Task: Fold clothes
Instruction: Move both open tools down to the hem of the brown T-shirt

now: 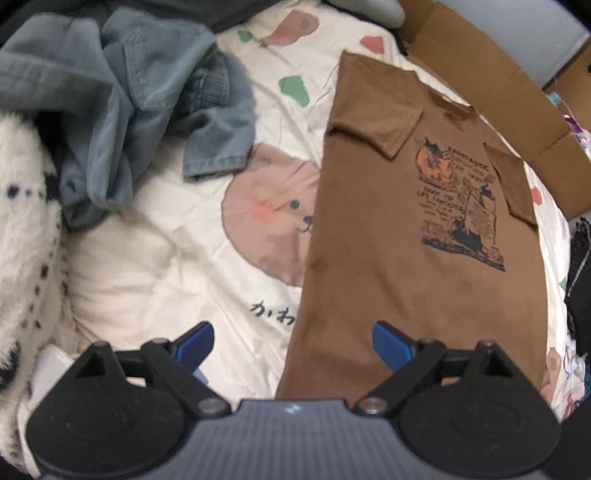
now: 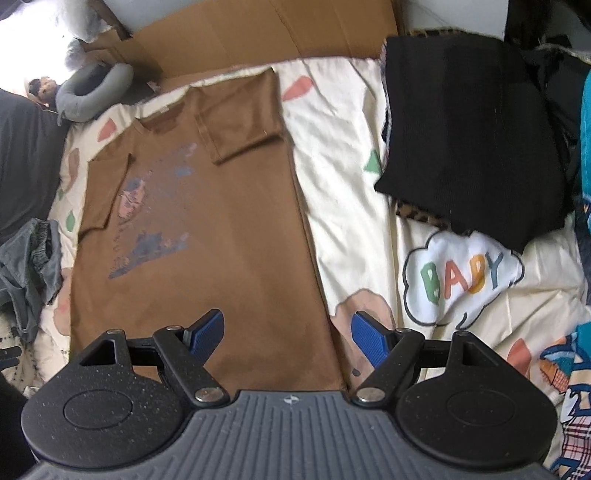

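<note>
Both tongs hang spread wide w/ nothing between the blue pads: left gripper (image 1: 293, 345) straddles the hem's left corner, right gripper (image 2: 288, 338) straddles the hem's right edge.

Going L to R: a fuzzy white blanket (image 1: 22, 229) at the far left, then a rumpled heap of blue denim (image 1: 122, 110), unfolded. Next the cartoon bedsheet (image 1: 207, 258) w/ a bear face. Centre: the brown t-shirt (image 1: 399, 236), lying flat, print up, both short sleeves turned in over the chest so the body makes a long narrow rectangle, collar at the far end by the cardboard (image 2: 266, 33). Right of it, bare sheet, then a black garment (image 2: 472, 140) squared off, prob. folded already.

Handling, as I judge it: shirt is thin knit, light, limp, no stiffness at all, so it'll sag and drag if lifted from one point. Cloth on cloth, so not slippery, though it may pull the sheet into wrinkles. Best hold looks like the two hem corners, one per tong, pinching both layers near the edge and keeping them level. Sleeve flaps are loose and could flop out if jerked.
</note>
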The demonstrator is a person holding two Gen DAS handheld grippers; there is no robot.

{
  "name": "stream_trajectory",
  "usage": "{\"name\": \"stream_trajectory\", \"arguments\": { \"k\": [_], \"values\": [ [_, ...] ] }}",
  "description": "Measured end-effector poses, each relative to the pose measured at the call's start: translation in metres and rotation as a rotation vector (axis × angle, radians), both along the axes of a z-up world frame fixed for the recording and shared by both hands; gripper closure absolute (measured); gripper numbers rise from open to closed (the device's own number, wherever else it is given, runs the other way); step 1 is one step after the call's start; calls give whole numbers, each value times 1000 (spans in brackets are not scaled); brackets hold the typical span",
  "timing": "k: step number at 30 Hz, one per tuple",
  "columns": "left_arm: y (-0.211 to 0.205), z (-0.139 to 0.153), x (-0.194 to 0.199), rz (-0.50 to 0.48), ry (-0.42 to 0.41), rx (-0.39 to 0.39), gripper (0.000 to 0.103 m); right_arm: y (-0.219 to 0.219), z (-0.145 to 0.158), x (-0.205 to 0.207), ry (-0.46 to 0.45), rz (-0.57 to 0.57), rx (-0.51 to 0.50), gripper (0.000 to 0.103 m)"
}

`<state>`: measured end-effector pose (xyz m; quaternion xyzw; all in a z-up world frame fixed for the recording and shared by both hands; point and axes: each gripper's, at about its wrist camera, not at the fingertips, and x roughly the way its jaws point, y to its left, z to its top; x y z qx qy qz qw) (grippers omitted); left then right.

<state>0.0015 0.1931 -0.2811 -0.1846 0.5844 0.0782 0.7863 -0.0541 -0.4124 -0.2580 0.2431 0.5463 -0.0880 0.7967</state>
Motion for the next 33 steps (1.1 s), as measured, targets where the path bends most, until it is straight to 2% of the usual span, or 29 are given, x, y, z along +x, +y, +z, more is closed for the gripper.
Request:
{"name": "stream_trajectory", "arguments": {
  "k": [4,7,14,16,18,22,28,29,33],
  "values": [
    [1,-16,-2,23,21,-12,9,0,-20,2,29,17,-6,23],
    [0,-29,-2,29,44,-13,12,1,-38,6,53,32,2,27],
    [-6,-55,-4,47,99,-16,18,4,-95,9,146,47,13,54],
    [-7,-60,-5,55,111,-21,19,0,-113,6,173,33,39,58],
    [-9,-65,-6,56,123,-22,19,-4,-130,3,203,25,65,66],
    [-13,-72,-12,59,142,-30,19,-3,-148,-1,242,30,83,67],
    [-14,-83,-19,77,170,-55,22,-6,-160,-6,255,-7,145,69],
    [-15,-85,-19,77,175,-58,24,-5,-161,-6,262,-2,150,73],
    [-15,-92,-22,78,192,-70,30,0,-165,-11,284,0,166,73]
  ]
}}
